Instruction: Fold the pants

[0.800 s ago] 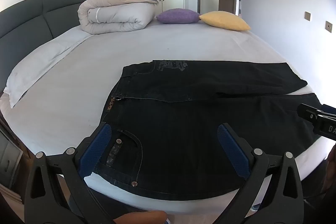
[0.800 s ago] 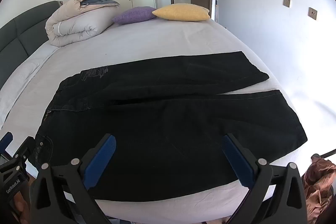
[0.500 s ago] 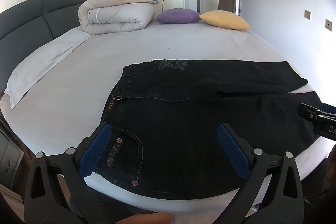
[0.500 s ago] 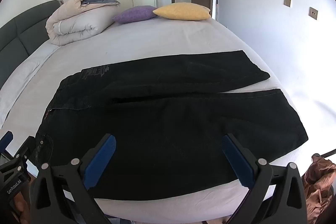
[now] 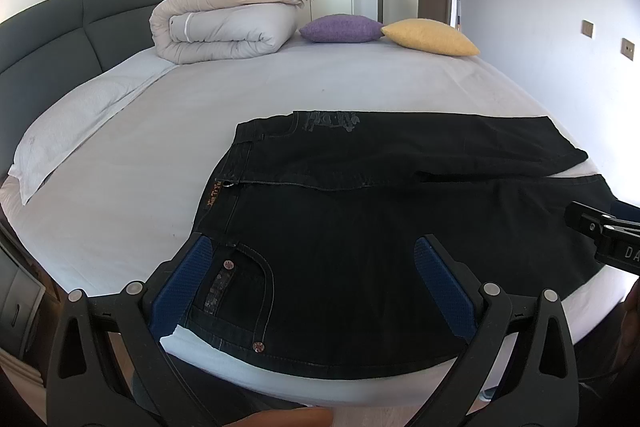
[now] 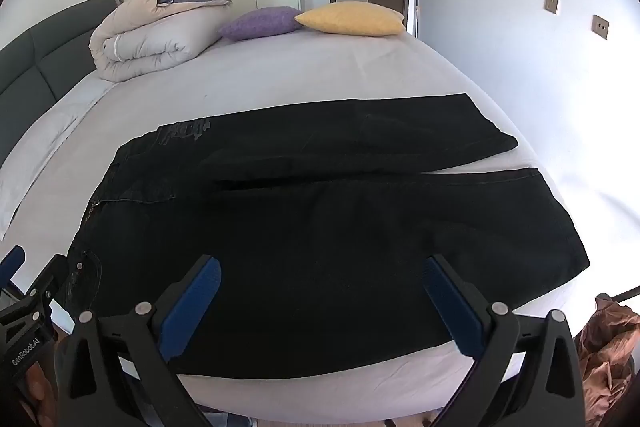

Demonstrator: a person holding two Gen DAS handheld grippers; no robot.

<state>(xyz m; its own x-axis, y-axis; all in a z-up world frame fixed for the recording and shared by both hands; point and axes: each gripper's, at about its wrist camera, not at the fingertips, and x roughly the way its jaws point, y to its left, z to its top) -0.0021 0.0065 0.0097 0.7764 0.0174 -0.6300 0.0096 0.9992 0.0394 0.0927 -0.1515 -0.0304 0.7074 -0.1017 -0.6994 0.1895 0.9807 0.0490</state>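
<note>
Dark denim pants [image 5: 360,211] lie flat on the bed near its front edge, waistband to the left, both legs stretching right; they also show in the right wrist view [image 6: 320,211]. My left gripper [image 5: 312,267] is open and empty, hovering over the near hip pocket at the waist end. My right gripper [image 6: 320,291] is open and empty, hovering over the near leg. Part of the right gripper [image 5: 604,239] shows in the left wrist view; part of the left gripper [image 6: 24,291] shows in the right wrist view.
The bed sheet [image 5: 280,87] is light grey. A rolled duvet [image 5: 224,23], a purple cushion [image 5: 340,29] and a yellow cushion [image 5: 432,37] lie at the far side. A white pillow [image 5: 80,119] lies left by the grey headboard [image 5: 60,23]. Brown fabric [image 6: 608,347] lies beside the bed.
Both grippers have shifted only slightly; the pants lie as before and both stay open.
</note>
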